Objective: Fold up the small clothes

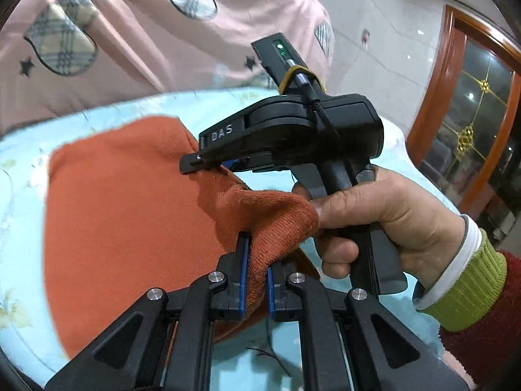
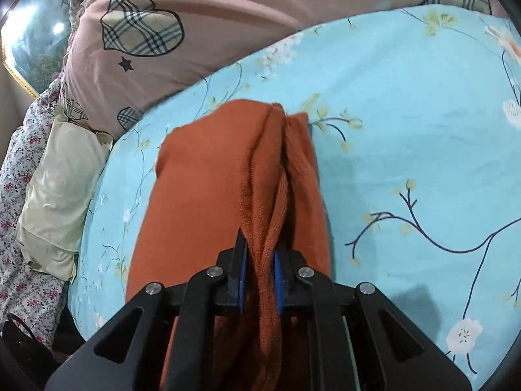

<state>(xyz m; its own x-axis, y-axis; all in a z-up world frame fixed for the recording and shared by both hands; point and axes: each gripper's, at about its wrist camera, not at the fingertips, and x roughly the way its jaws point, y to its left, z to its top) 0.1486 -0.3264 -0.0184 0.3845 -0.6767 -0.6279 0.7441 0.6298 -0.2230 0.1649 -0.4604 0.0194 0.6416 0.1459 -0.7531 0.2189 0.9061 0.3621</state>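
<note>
An orange knit garment [image 1: 130,202] lies on the light blue floral bedsheet [image 1: 26,150]. My left gripper [image 1: 257,260] is shut on a bunched ribbed edge of the garment. In the left wrist view my right gripper [image 1: 208,166], held by a hand, pinches the garment's upper right edge just beyond. In the right wrist view my right gripper [image 2: 260,260] is shut on a gathered fold of the orange garment [image 2: 208,189], which stretches away over the bedsheet [image 2: 407,114].
A pink quilt with plaid hearts [image 1: 136,32] [image 2: 202,16] is piled at the back of the bed. A pale yellow pillow [image 2: 55,195] and floral cloth [image 2: 19,169] lie at the left. A wooden glass door [image 1: 472,107] stands to the right.
</note>
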